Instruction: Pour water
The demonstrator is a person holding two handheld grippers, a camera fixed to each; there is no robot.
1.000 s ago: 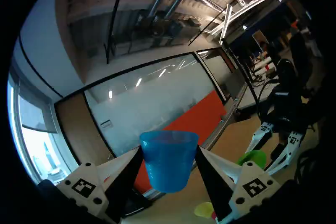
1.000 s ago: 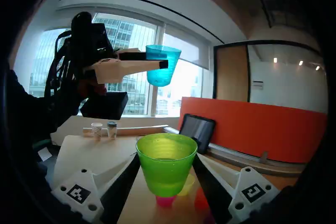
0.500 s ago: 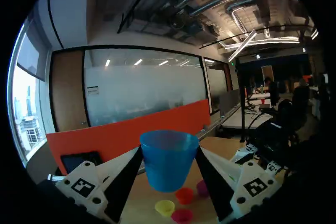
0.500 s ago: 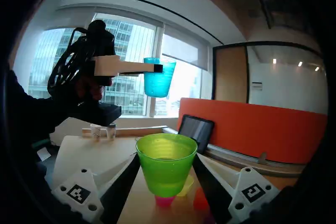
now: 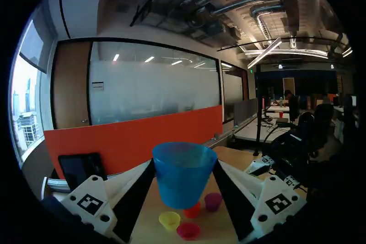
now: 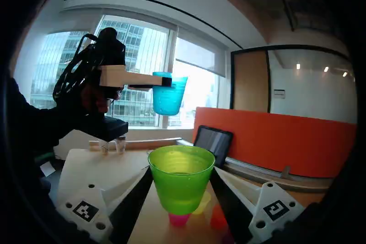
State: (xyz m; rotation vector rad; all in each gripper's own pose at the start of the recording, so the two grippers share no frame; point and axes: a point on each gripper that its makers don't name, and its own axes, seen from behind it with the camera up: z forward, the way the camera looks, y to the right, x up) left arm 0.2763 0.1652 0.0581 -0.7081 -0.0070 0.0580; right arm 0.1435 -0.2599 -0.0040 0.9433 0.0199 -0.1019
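Observation:
A blue plastic cup (image 5: 184, 175) stands upright between the fingers of my left gripper (image 5: 184, 184), which is shut on it above the table. In the right gripper view that blue cup (image 6: 168, 94) hangs high at the upper left, held by the left gripper (image 6: 161, 81) in a person's hand (image 6: 94, 100). My right gripper (image 6: 181, 189) is shut on a green plastic cup (image 6: 181, 182), upright and low over the table. The green cup is see-through, with liquid showing low inside it.
Small yellow (image 5: 169, 220), pink (image 5: 188, 230), red (image 5: 192, 210) and purple (image 5: 212, 201) cups sit on the wooden table (image 5: 219, 225). A dark tablet (image 6: 215, 143) leans against the orange partition (image 6: 283, 141). Two small jars (image 6: 113, 143) stand near the window side.
My left gripper has swung from a tilted pose back to level, bringing the blue cup upright, and it has dropped a little lower. My right gripper and the green cup have stayed put.

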